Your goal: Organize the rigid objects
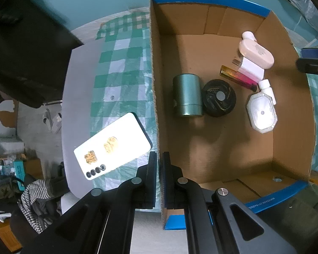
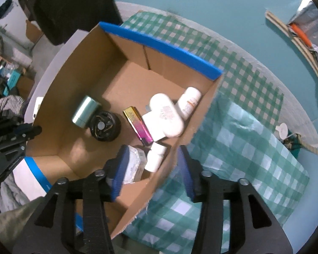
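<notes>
Brown cardboard makes up the big box [image 1: 290, 114], which has blue tape along its top edges and sits on a green and white checked cloth [image 1: 125, 67]. The left gripper [image 1: 160, 158] has its two fingers pressed close together on the box's near wall, one finger outside and one inside. It looks like it is pinching the wall to keep the box from sliding.

The right gripper [image 2: 152, 158] is spread wide across the other wall. It holds nothing. One finger is inside the box, over the white things there, and the other is outside, over the cloth. It may be about to steady that side too, or to reach for something.

Inside the box lie a green can [image 1: 187, 95] on its side and a black round tin [image 1: 219, 98] right beside it. Near the far wall, packed close together, are a pale pink bottle [image 1: 256, 51], a pink and gold tube [image 1: 237, 77], a small white bottle [image 1: 267, 89] and a white eight-sided jar [image 1: 261, 113]. They seem grouped so that they do not roll.

A white phone [image 1: 112, 146] is not yet in the box. It lies face down on the cloth, just outside the wall, near the left gripper. It has two gold stickers on its back.

Some white writing shows on the blue tape, but it is upside down and too small to read. The bottle labels are blurry too.
</notes>
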